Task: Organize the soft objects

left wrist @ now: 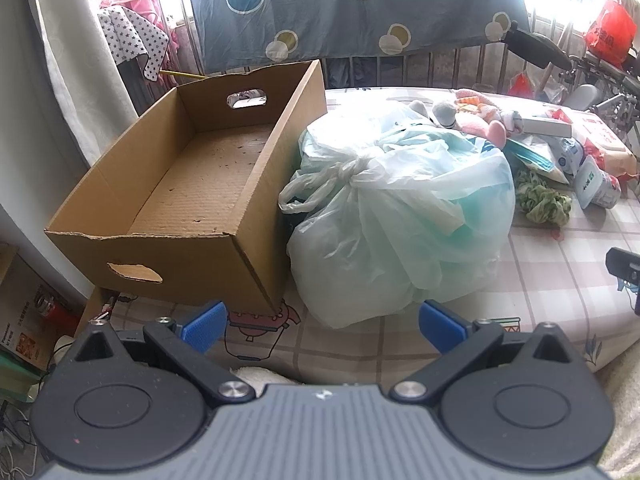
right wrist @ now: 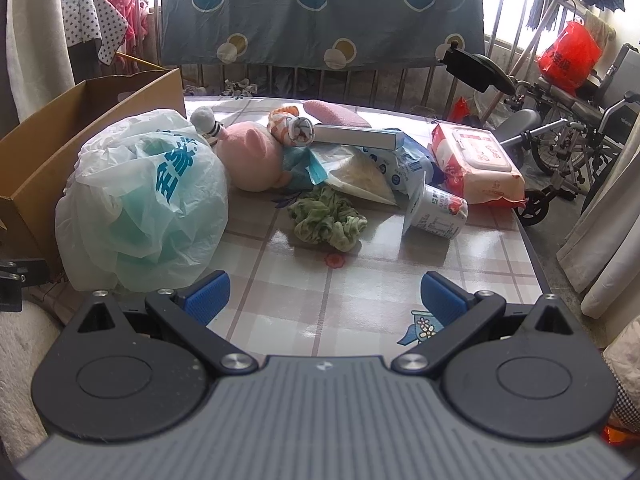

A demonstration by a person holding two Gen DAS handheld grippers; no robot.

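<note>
left gripper [left wrist: 322, 326]: fingers spread wide, holding nothing, hovering before cardboard box [left wrist: 224, 184] and tied plastic bag [left wrist: 400, 216] | right gripper [right wrist: 324, 300]: fingers spread wide, empty, above worktop [right wrist: 360, 300]; pink plush [right wrist: 250, 156], green cloth [right wrist: 326, 220] ahead

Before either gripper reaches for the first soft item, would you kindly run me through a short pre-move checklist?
1. Left gripper open and unloaded: ok.
2. Right gripper open and unloaded: ok.
3. Brown cardboard box has room inside: ok, nothing in it.
4. Knotted pale green plastic bag clear of the box: cannot tell, it sits close against the side.
5. Crumpled green cloth free to lift: ok, nothing lies on it.
6. Pink plush pig free to lift: not ok, hemmed in by clutter.
</note>
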